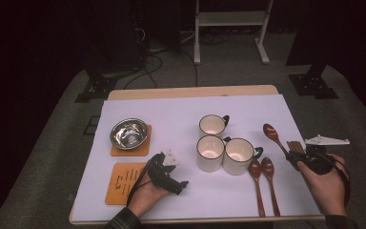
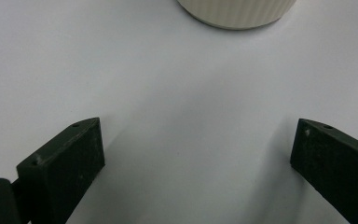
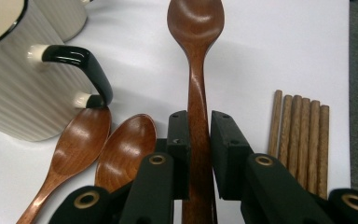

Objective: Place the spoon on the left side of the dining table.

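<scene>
Table [image 1: 181, 107]; right gripper [image 3: 199, 122] covers spoon [image 3: 196, 56] handle.

Three mugs [image 1: 221, 145] mid-table, bowl [image 1: 129, 133] left, spoons [image 1: 262, 179] right

The high view is fixed above the person's side of the tabletop [image 1: 190, 107], facing forward and down; it takes in the whole white surface, both forearms at the bottom edge and the dark floor beyond.

The left gripper view sits low and very near the surface, looking along its own two black jaws toward the ribbed base of a cream mug [image 2: 237, 13].

The right gripper view is equally close, looking along its jaws up the held wooden spoon [image 3: 196, 56]. It shares with the high view that spoon [image 1: 272, 135], two further spoons [image 3: 102, 154] and a bundle of sticks [image 3: 303, 140].
</scene>
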